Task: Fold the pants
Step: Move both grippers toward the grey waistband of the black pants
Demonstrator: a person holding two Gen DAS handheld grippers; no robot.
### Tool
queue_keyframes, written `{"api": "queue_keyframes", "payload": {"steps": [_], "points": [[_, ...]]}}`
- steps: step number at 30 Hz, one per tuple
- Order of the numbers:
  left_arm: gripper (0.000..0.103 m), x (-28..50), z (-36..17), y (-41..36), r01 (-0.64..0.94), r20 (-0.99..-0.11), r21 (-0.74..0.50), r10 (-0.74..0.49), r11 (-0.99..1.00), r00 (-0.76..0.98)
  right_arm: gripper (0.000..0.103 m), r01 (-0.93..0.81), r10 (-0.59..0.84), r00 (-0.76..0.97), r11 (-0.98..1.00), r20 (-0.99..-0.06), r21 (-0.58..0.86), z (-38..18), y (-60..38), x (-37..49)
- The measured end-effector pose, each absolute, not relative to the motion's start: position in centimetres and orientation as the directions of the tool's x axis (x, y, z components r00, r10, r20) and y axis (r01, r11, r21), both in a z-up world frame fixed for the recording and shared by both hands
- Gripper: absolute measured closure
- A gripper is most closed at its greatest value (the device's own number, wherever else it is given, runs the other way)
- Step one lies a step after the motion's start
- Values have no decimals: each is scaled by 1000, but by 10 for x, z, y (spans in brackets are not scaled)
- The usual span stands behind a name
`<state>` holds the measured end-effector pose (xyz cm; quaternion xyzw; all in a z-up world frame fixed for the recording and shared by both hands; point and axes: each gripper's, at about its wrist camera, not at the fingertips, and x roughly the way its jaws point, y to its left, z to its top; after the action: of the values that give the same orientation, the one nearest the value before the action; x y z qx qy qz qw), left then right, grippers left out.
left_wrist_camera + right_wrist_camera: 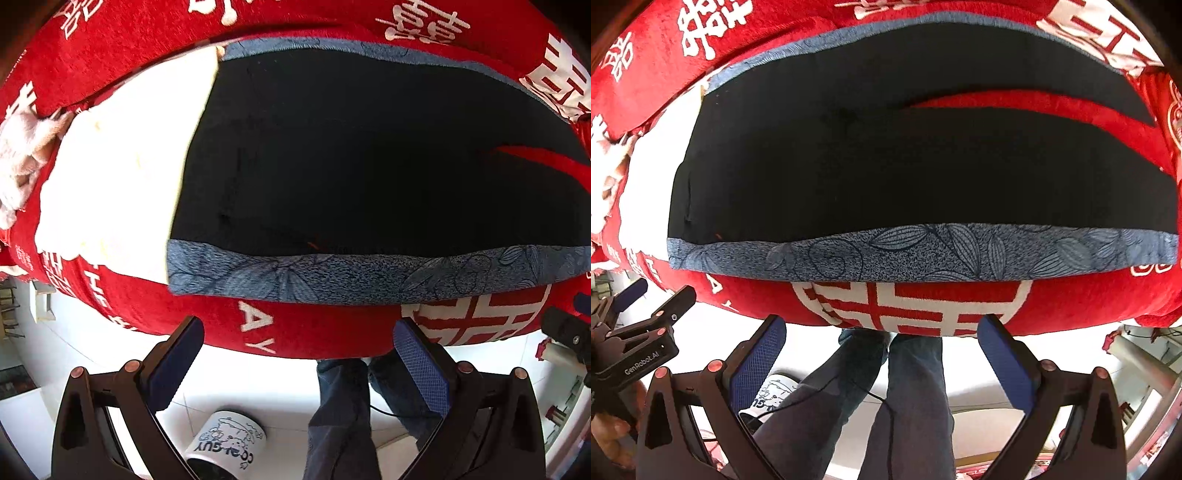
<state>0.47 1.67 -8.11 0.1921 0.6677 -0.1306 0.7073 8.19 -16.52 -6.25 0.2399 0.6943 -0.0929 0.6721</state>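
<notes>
Black pants with a blue leaf-print side stripe (369,155) lie flat on the red blanket with white characters (295,325); in the left wrist view the left gripper (297,354) hangs off the near edge, jaws wide apart and empty, with a white cloth (118,166) beside the waist end. The right wrist view shows the pants' legs split by a red gap (still unfolded), and the right gripper (882,350) likewise spread, holding nothing. Best to pinch the near striped edge at two well-separated spots, then lift evenly.

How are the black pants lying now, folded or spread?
Spread: black pants lie flat, both legs apart with red blanket showing between.
</notes>
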Motion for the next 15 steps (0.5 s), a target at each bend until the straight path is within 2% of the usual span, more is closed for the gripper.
{"api": "queue_keyframes", "payload": {"steps": [15], "points": [[0, -1, -107, 16, 417, -996, 86, 68, 905, 58, 0, 492, 269, 42, 833, -962, 255, -101, -159, 74]]}}
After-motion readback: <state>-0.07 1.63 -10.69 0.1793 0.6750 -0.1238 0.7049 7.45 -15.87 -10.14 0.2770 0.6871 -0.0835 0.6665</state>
